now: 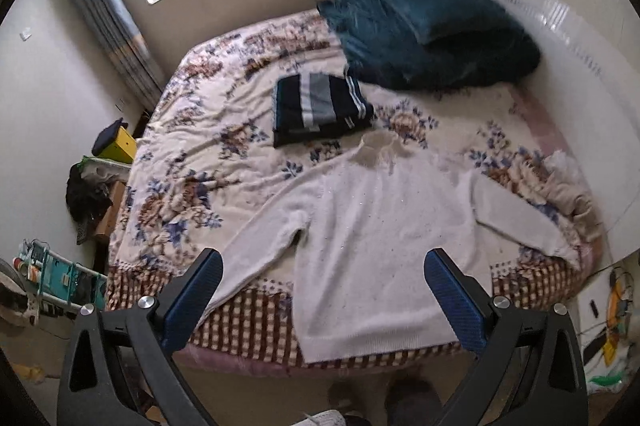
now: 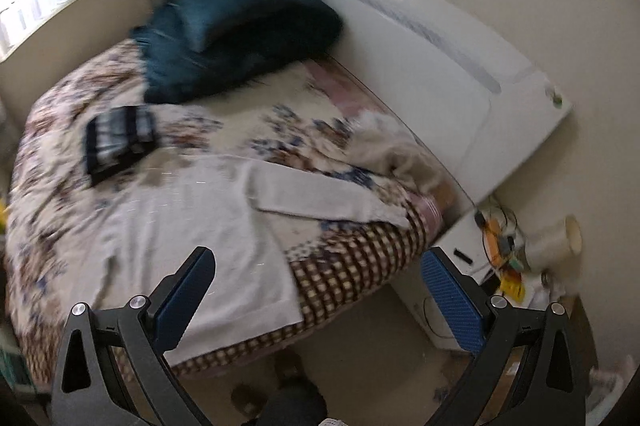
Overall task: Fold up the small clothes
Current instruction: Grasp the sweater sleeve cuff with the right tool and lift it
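A white long-sleeved sweater lies spread flat on the floral bed cover, its hem hanging over the near edge and both sleeves angled outward. In the right wrist view the same sweater shows blurred, its right sleeve reaching toward the bed's corner. A folded dark striped garment rests beyond the collar. My left gripper hovers open above the sweater's lower part, holding nothing. My right gripper is open too, above the hem's right corner and the bed edge.
A teal pillow and blanket heap sits at the head of the bed by a white headboard. Crumpled cream clothes lie at the right edge. A cluttered white nightstand stands right, shelves and boxes left.
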